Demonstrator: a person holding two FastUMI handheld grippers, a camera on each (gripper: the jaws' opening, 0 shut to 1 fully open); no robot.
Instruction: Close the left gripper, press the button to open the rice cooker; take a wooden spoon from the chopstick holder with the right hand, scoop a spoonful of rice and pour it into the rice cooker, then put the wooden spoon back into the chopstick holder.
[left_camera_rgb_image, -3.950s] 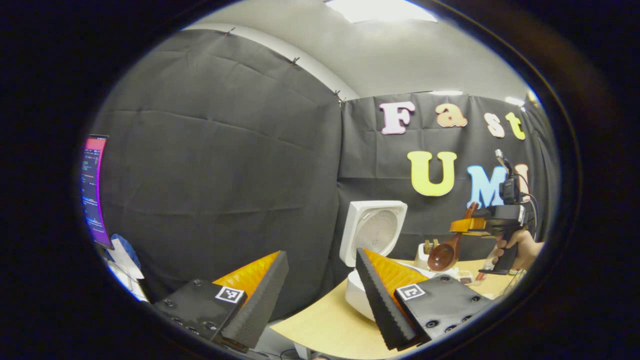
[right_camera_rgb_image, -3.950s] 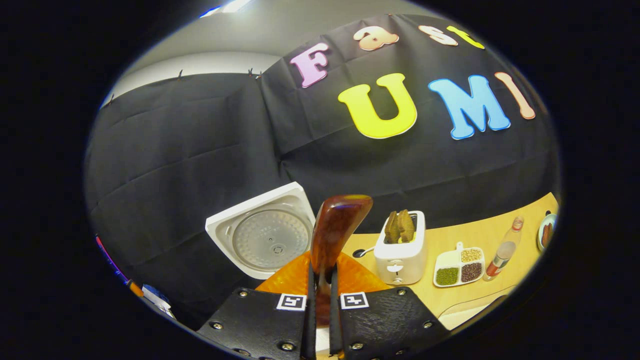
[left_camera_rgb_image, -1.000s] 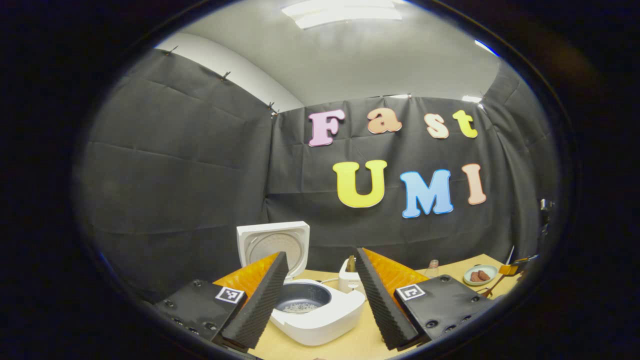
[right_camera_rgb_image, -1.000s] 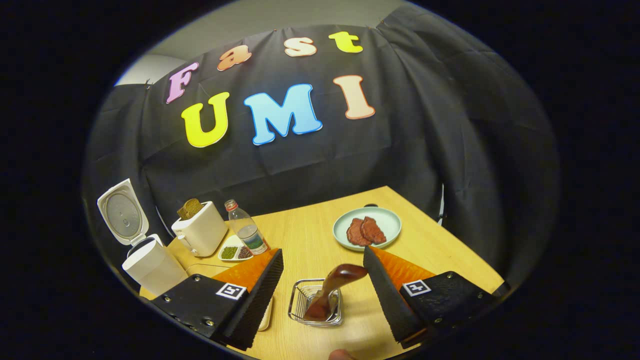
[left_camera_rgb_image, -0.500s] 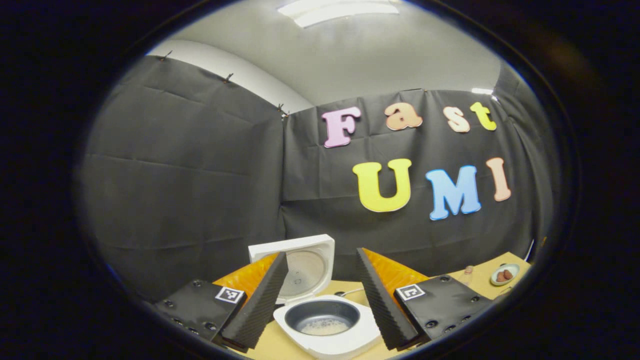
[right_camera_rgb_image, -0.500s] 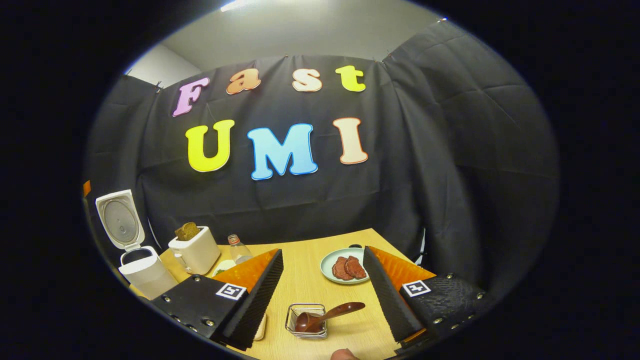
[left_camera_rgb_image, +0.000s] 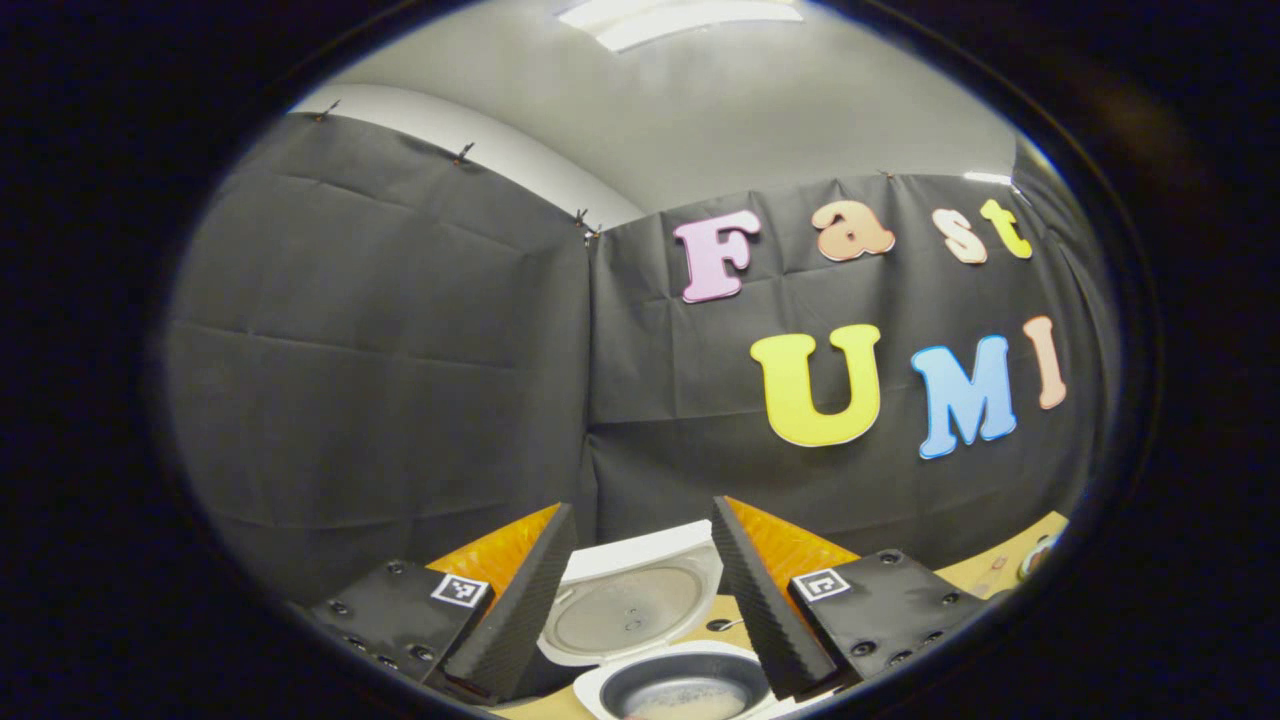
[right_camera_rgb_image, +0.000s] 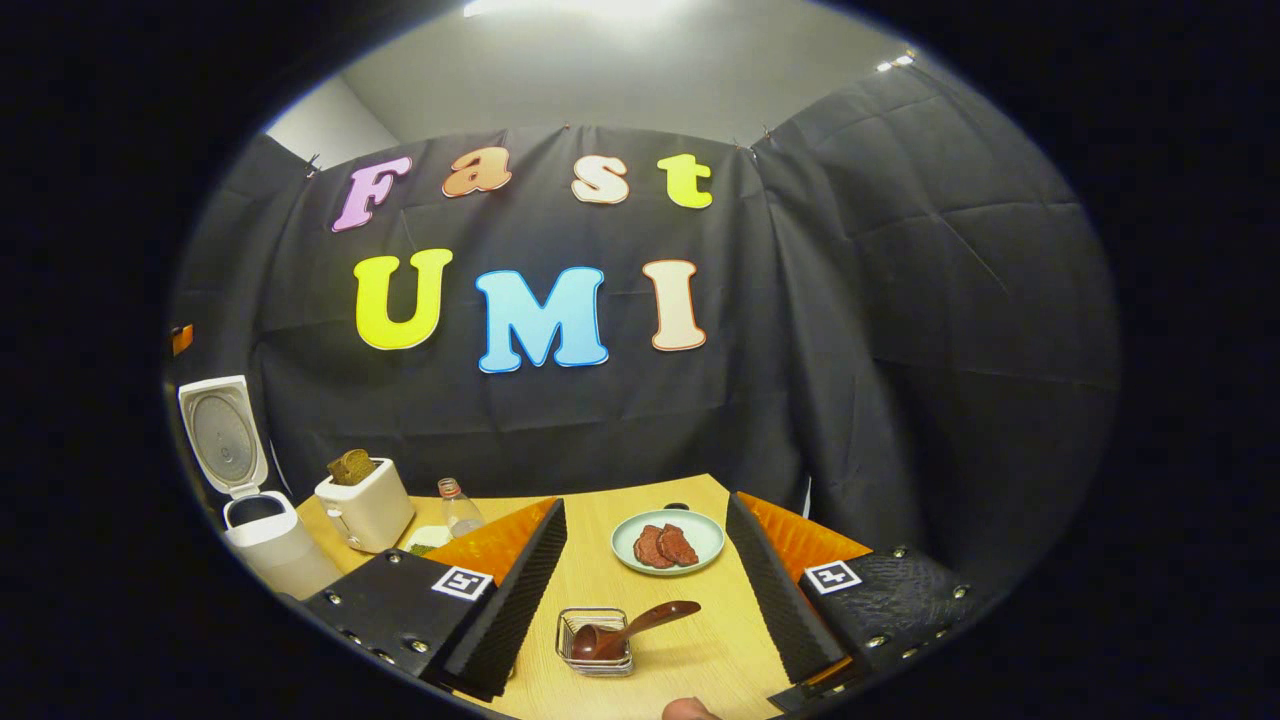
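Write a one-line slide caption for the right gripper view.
Open right gripper above the wooden spoon resting in the wire chopstick holder, rice cooker lid up at left.

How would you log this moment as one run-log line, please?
rice cooker: lid open | wooden spoon: in chopstick holder | left gripper: open | right gripper: open

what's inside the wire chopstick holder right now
The wooden spoon lies in the chopstick holder, bowl end down inside the basket, handle leaning out over its rim toward the right. The spoon's bowl covers the basket's bottom, so anything beneath it can't be seen.
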